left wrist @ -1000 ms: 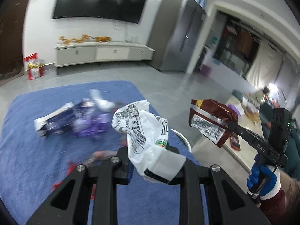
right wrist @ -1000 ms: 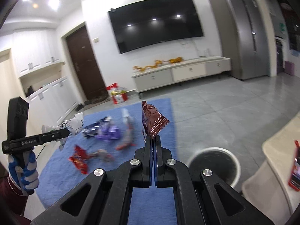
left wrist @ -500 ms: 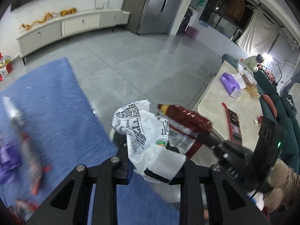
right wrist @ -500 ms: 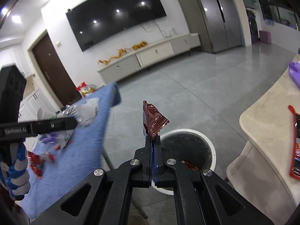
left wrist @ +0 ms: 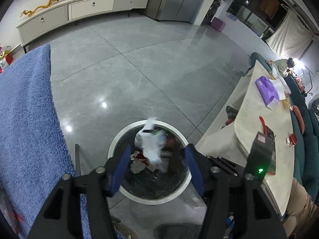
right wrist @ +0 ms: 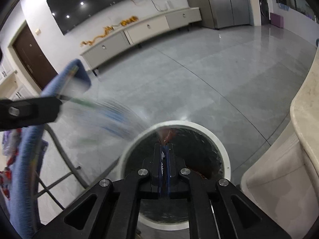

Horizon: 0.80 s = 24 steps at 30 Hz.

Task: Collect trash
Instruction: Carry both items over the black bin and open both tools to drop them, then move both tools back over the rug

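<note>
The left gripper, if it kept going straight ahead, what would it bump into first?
Probably the crumpled white plastic bag, blurred between the open left gripper fingers, over the round white-rimmed trash bin; depth is unclear.

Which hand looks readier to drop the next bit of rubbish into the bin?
The right gripper: it is shut on a red wrapper above the bin. The left gripper is open, its white bag falling in.

Left gripper (left wrist: 155,165): jaws spread wide, nothing between them, pointing steeply down. Right gripper (right wrist: 163,151): jaws nearly closed, pinching a red wrapper (right wrist: 165,134), also pointing down.
</note>
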Each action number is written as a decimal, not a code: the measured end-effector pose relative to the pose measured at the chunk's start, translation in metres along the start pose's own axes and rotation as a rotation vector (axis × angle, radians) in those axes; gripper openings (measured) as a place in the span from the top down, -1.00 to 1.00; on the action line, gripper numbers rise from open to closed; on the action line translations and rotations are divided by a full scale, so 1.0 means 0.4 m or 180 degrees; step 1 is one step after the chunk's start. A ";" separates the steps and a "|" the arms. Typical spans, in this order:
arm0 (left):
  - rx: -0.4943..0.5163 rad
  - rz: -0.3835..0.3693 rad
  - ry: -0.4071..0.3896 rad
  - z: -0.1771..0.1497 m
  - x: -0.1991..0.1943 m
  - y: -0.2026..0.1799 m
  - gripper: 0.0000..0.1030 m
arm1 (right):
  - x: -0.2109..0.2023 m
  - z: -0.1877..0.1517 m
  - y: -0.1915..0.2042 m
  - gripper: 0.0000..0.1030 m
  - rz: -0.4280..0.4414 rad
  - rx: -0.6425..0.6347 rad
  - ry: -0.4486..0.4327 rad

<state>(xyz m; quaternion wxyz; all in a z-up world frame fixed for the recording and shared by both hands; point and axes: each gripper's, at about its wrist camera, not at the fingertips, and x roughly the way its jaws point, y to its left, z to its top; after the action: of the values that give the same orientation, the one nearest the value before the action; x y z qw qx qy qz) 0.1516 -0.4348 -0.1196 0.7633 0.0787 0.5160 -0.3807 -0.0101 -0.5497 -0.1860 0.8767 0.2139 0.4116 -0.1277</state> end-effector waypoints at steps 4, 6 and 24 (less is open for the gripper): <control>-0.0010 0.0009 -0.0047 -0.005 -0.021 0.003 -0.10 | -0.019 -0.013 -0.014 0.43 -0.0022 0.0052 0.0014; 0.0016 0.0049 -0.0113 -0.012 -0.048 0.002 -0.10 | -0.041 -0.013 -0.013 0.37 0.0003 0.0069 -0.0009; 0.0028 0.0163 -0.1372 -0.168 -0.588 0.043 -0.19 | -0.590 0.021 0.234 -0.17 0.0420 -0.0340 -0.0999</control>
<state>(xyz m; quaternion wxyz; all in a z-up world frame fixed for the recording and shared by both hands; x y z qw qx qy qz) 0.0722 -0.2708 0.0447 0.8650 0.0119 0.3370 -0.3716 -0.1154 -0.4606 0.0274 0.9467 0.1710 0.2610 -0.0798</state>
